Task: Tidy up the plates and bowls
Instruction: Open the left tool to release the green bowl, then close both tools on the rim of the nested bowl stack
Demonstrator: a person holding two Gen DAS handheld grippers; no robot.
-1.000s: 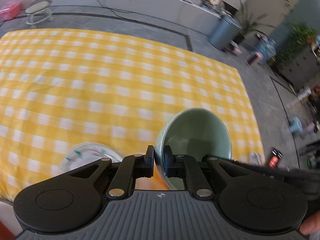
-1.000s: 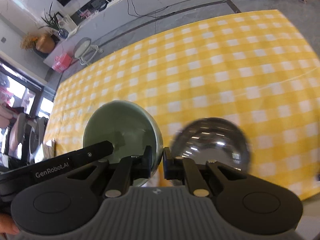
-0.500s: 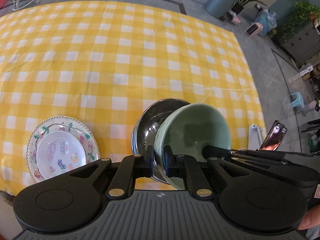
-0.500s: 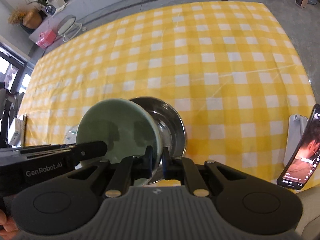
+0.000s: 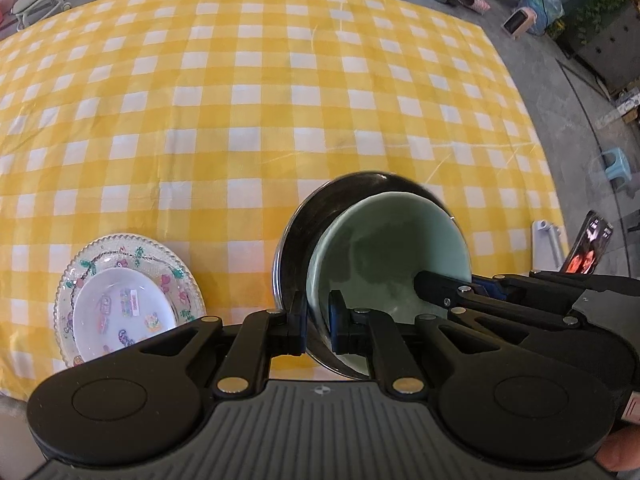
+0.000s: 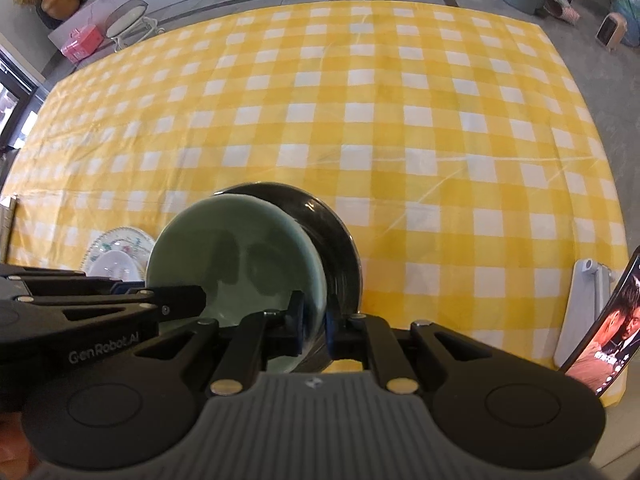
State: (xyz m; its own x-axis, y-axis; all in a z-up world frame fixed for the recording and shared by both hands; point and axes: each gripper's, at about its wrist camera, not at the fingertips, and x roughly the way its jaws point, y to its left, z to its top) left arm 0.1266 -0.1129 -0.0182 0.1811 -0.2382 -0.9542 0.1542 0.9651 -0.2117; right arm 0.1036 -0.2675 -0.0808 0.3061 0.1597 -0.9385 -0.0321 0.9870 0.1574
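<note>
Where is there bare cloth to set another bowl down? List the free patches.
Free: the whole checked tablecloth beyond the steel bowl, and the strip between it and the stacked plates. Crowded: the near edge, with plates, both grippers on the green bowl, and the phone.

The green bowl (image 5: 384,256) has come down into the steel bowl (image 5: 304,232).

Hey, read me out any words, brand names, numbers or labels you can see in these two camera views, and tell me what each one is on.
"GenRobot.AI": white lettering on the black body of the left gripper, seen in the right wrist view.
Small white plate: colourful sticker-like prints, too small and blurred to read.
Phone on a stand: caption text on its screen, too blurred to read.
Nothing else is readable.
</note>
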